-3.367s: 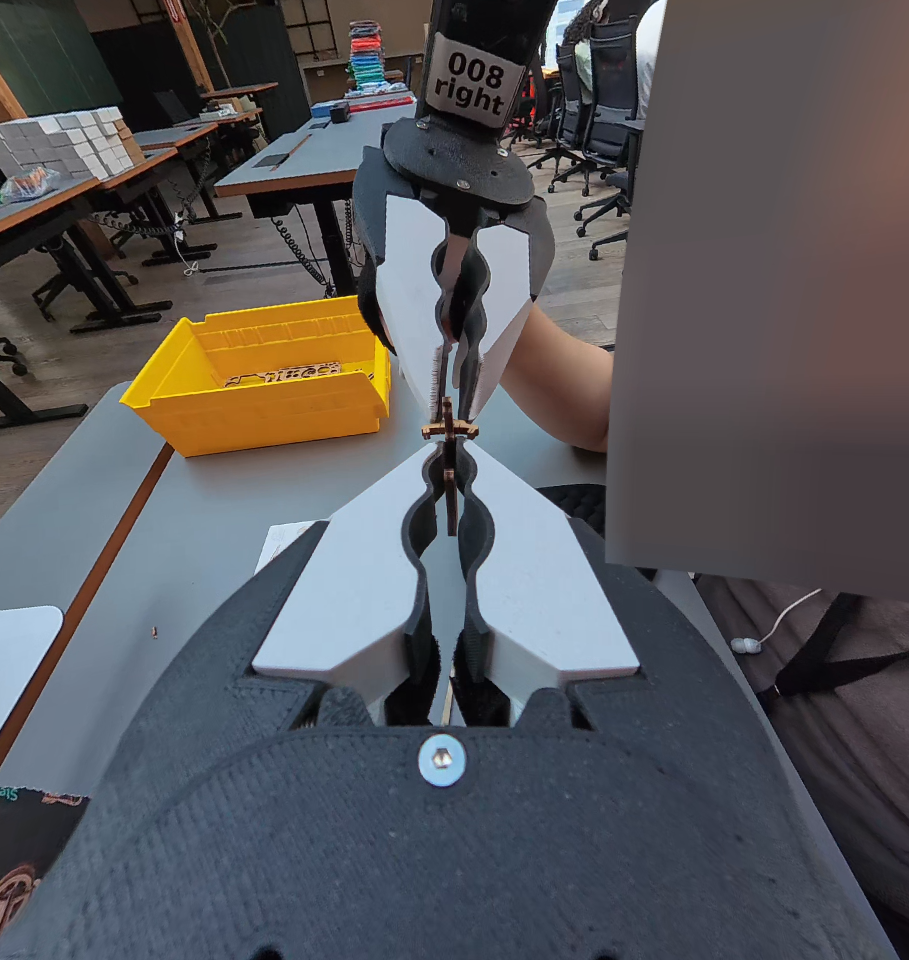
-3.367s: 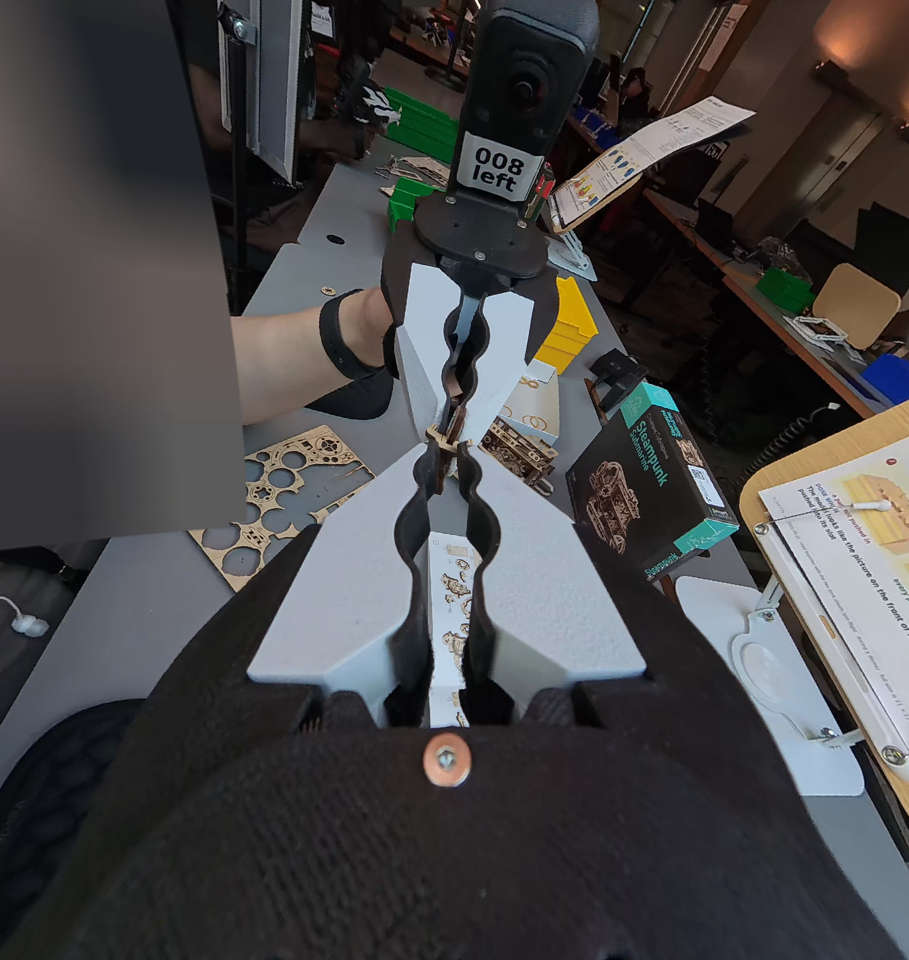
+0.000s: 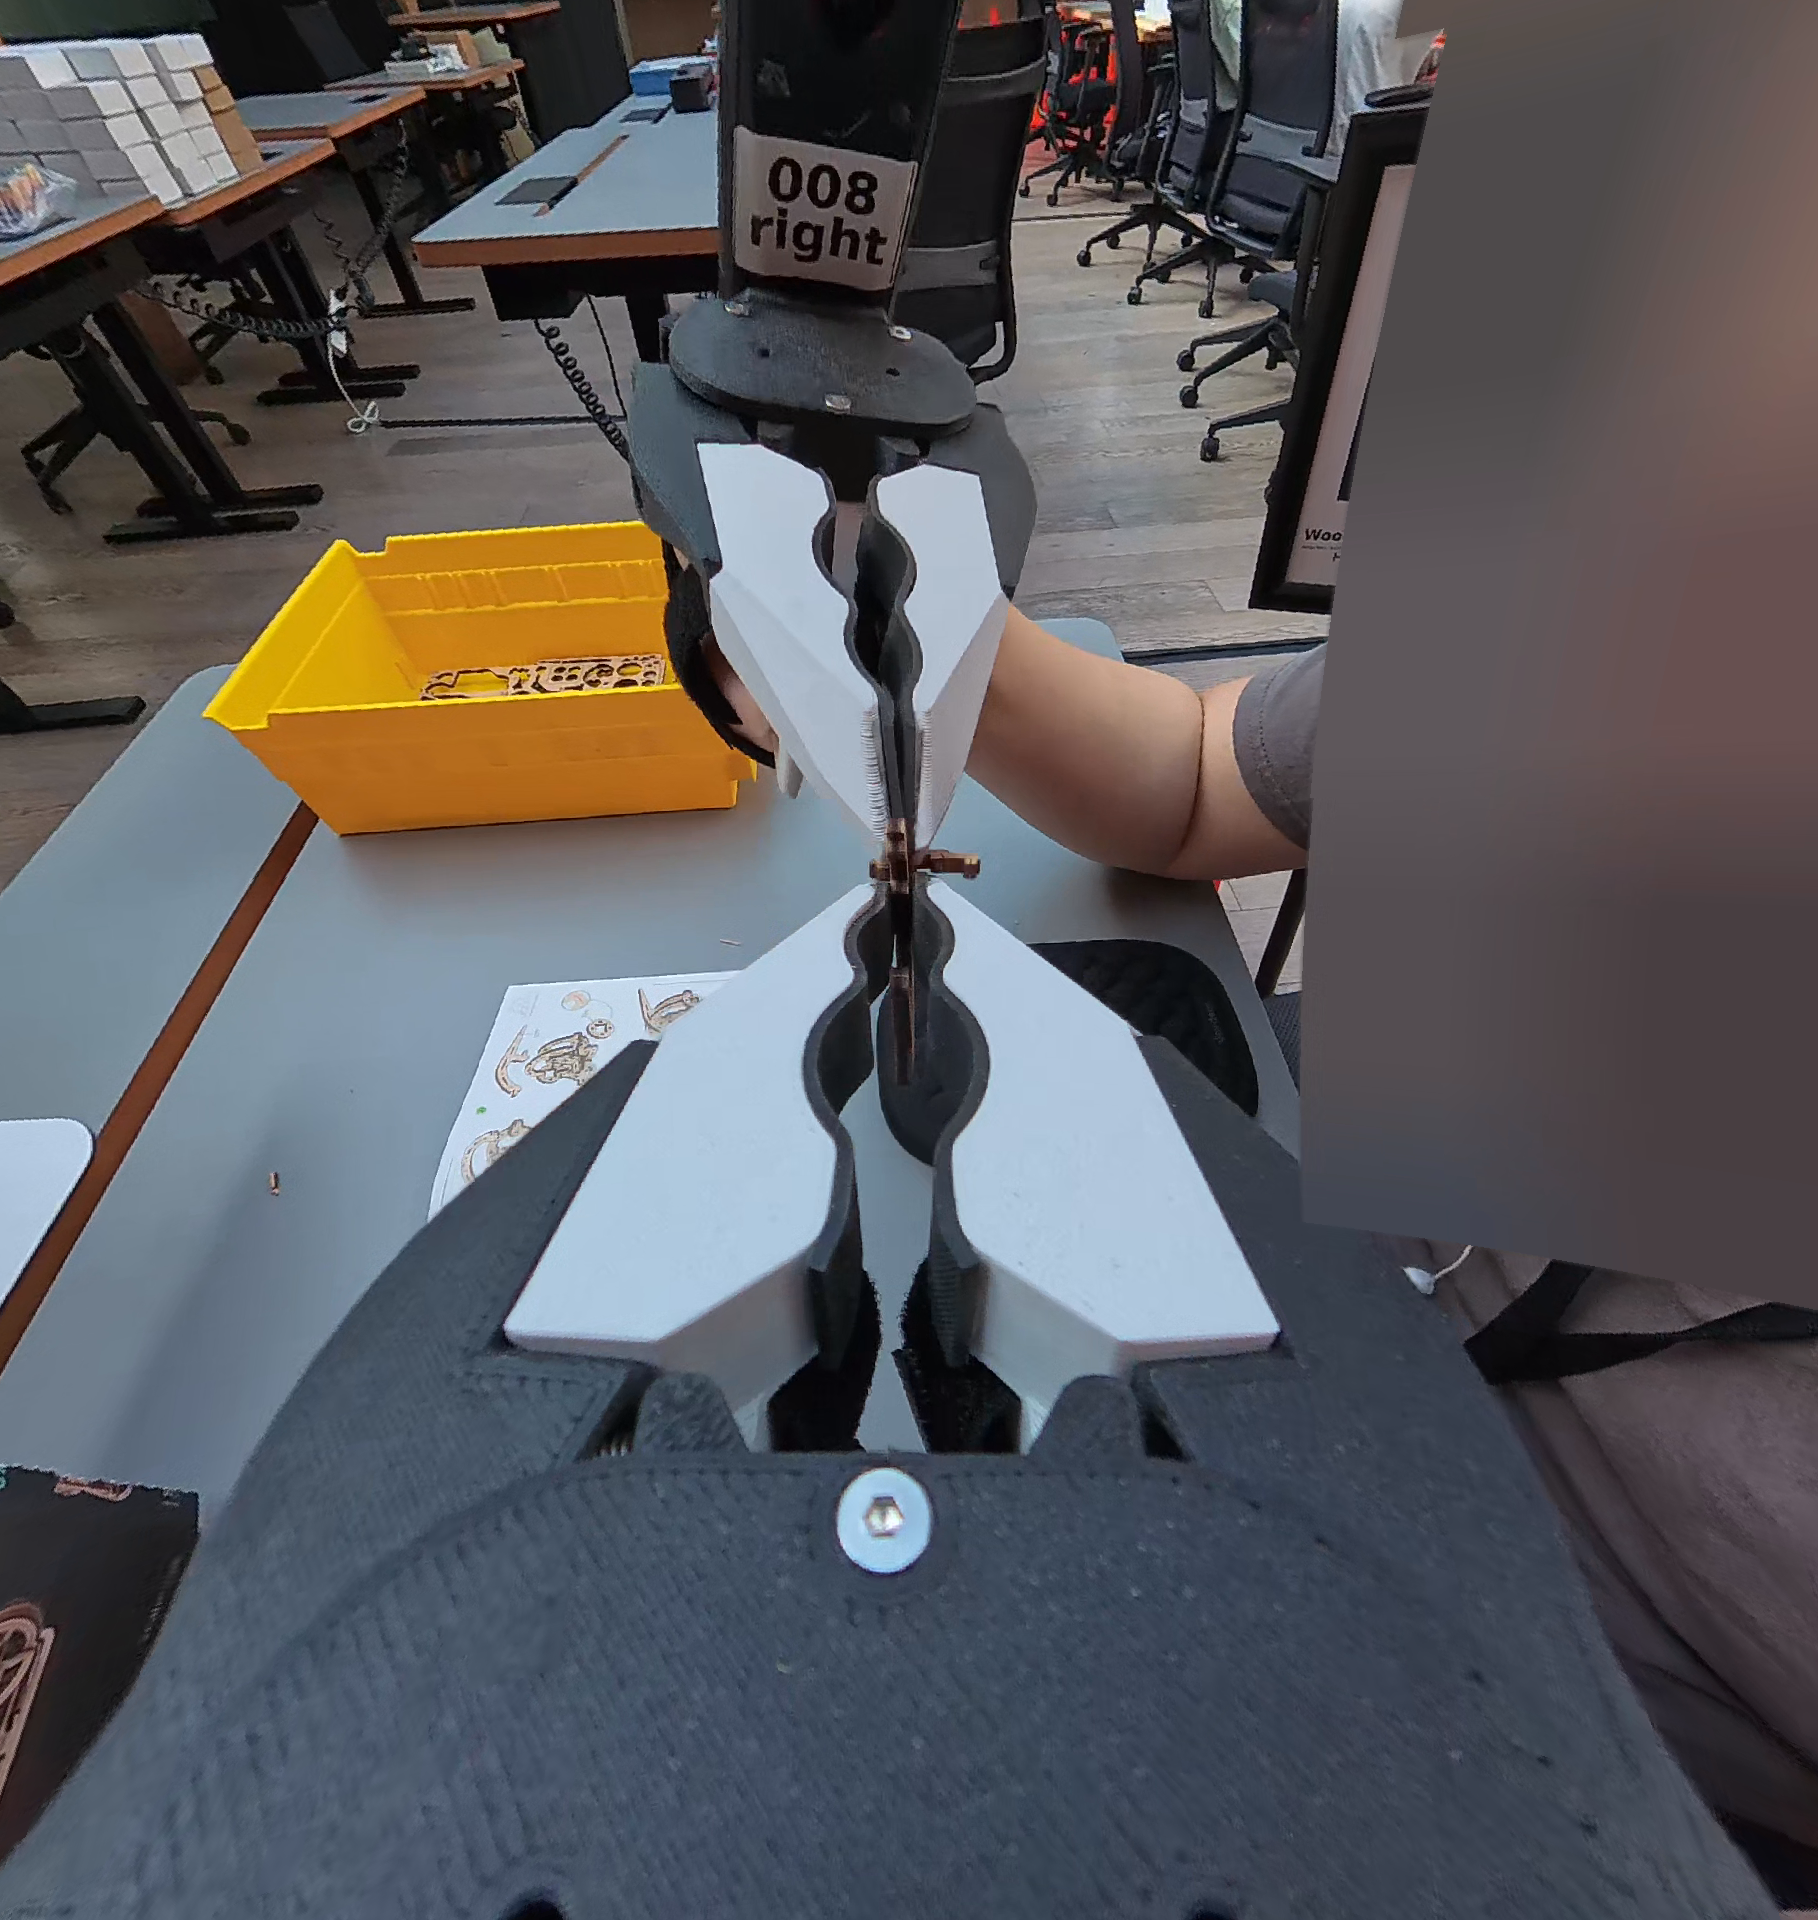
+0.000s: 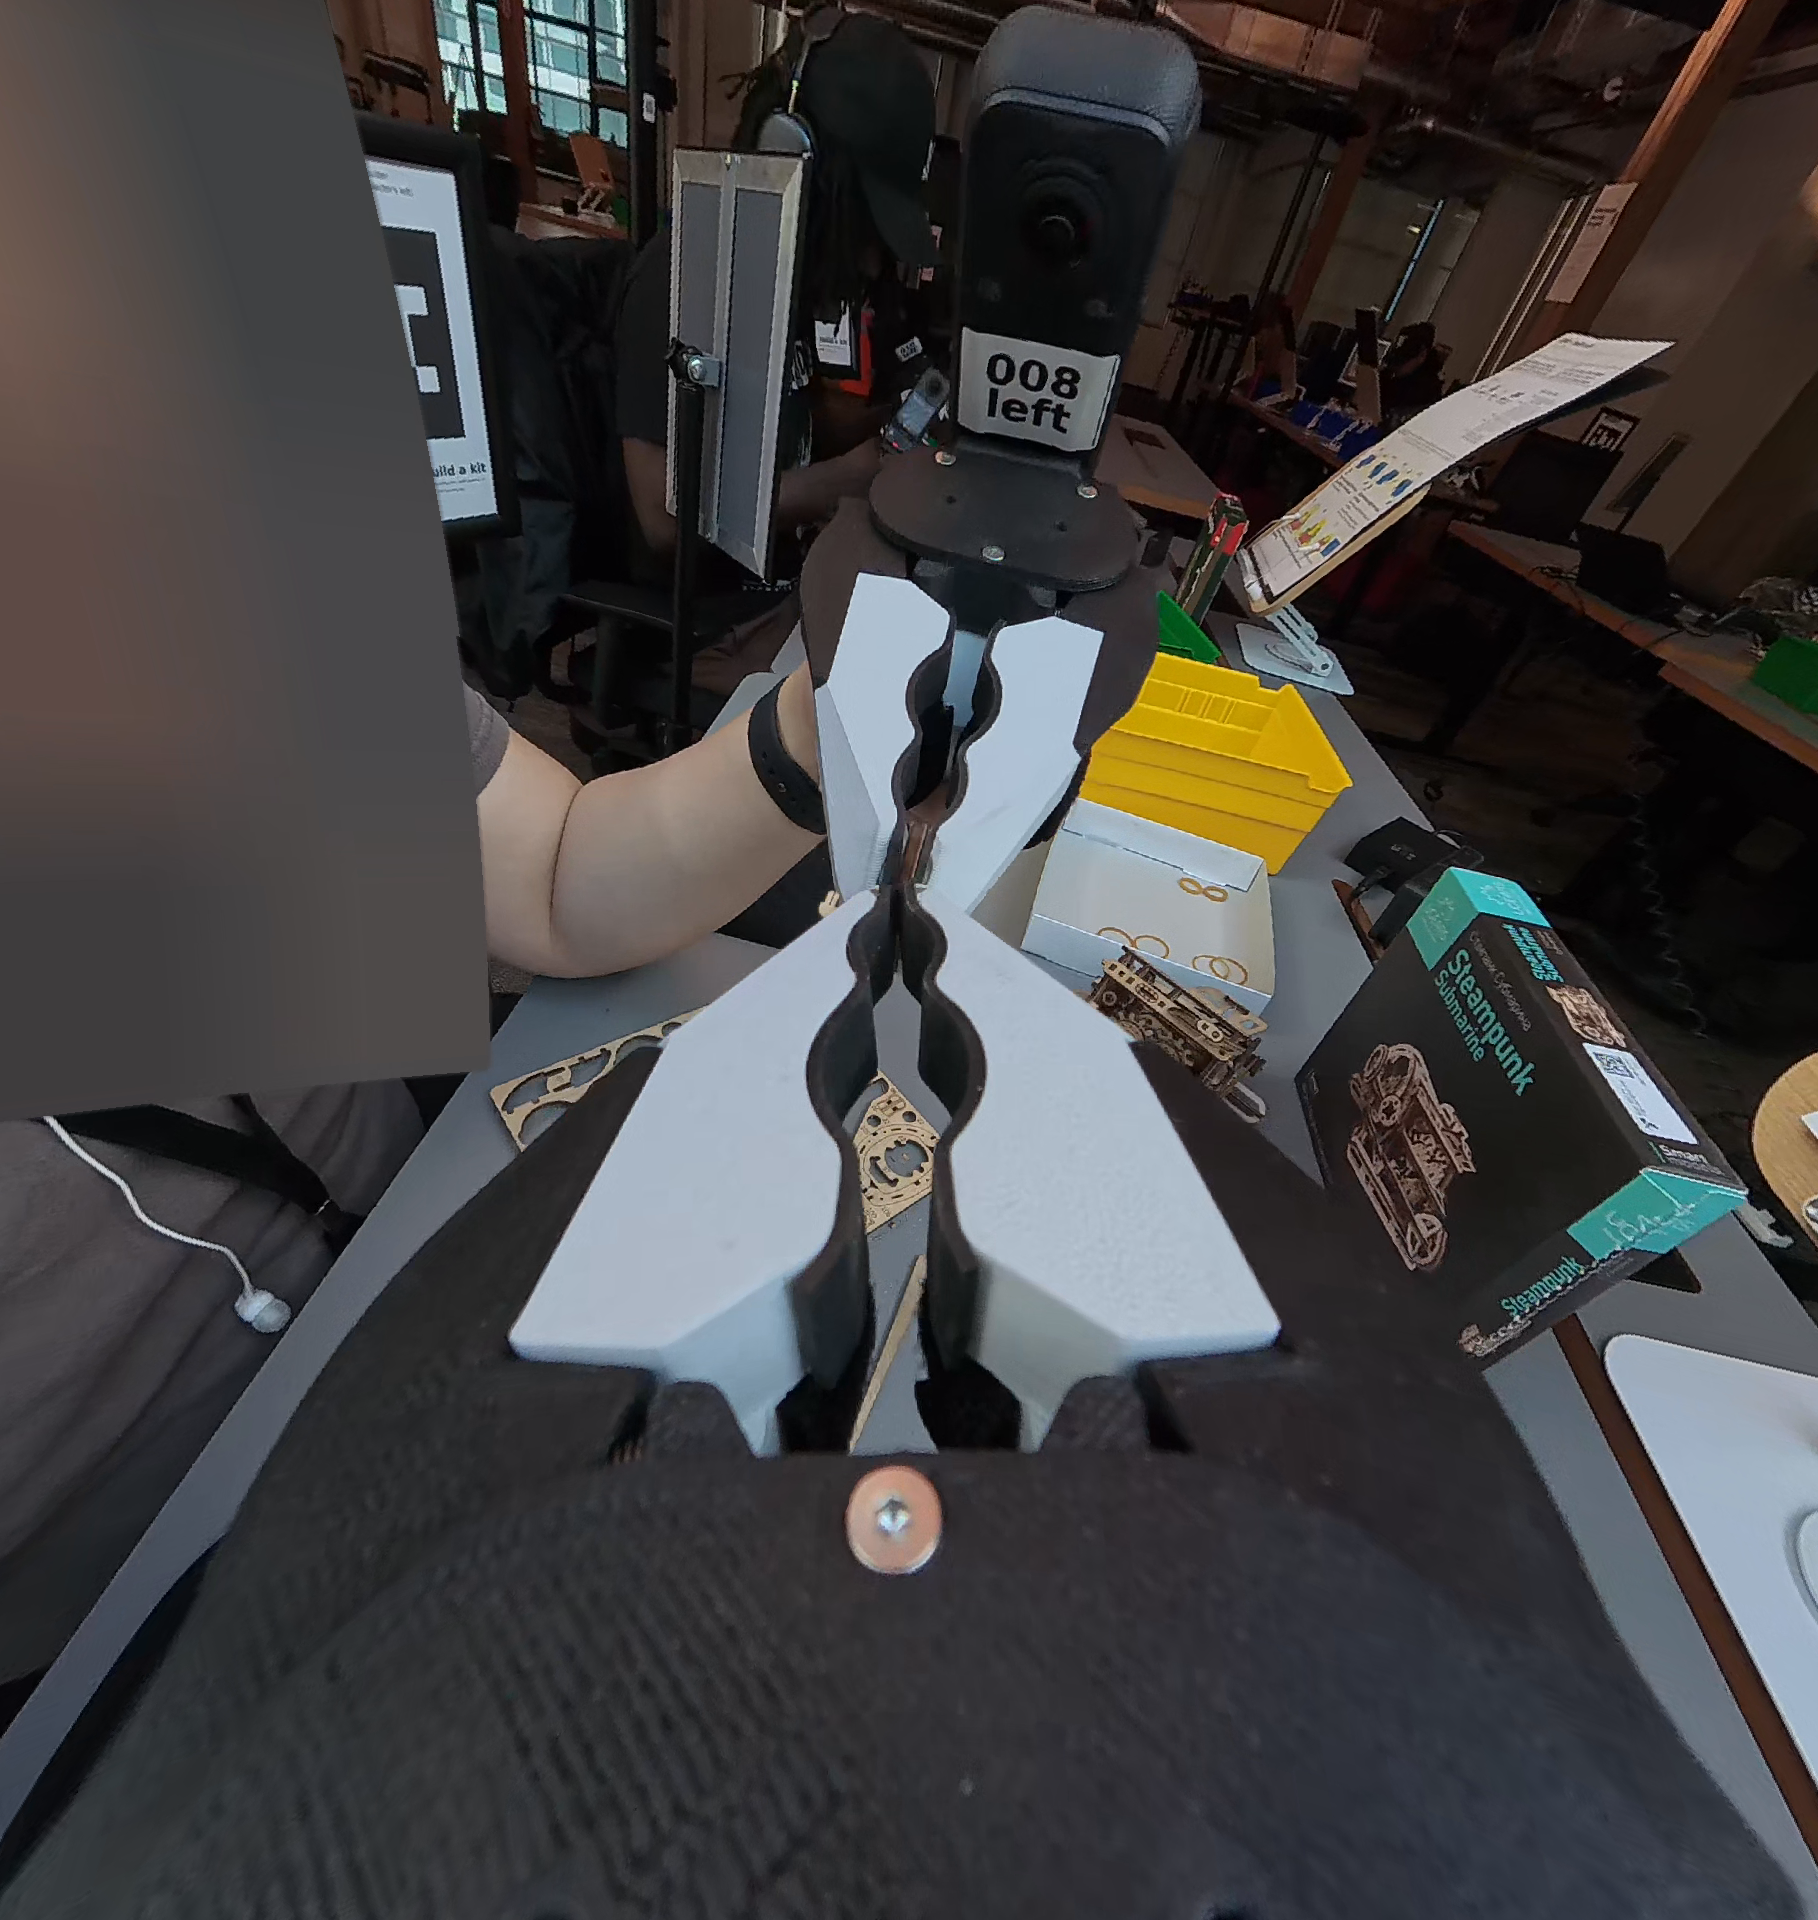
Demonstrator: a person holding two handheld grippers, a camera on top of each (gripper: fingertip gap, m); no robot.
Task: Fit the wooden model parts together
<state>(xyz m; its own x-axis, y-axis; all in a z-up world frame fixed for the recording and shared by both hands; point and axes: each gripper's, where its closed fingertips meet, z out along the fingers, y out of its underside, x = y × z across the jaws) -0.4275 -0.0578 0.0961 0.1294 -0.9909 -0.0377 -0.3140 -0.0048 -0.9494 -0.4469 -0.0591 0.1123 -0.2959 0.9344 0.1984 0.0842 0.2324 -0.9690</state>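
The left gripper point(image 3: 900, 909) is clamped on a thin wooden strip point(image 3: 903, 997). The right gripper point(image 3: 900, 821), tip to tip opposite it, pinches a small wooden cross-piece point(image 3: 926, 862) between them.

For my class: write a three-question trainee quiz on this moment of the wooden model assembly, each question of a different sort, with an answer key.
1. True or false: the left gripper and the right gripper meet tip to tip above the grey table.
2. Multiple choice: what lies in the yellow bin in the left wrist view? A) a cut-out wooden sheet B) rubber bands C) a screwdriver
3. Fill in: the left gripper is shut on a thin ____ part.

Key: 1 true; 2 A, the wooden sheet; 3 wooden.
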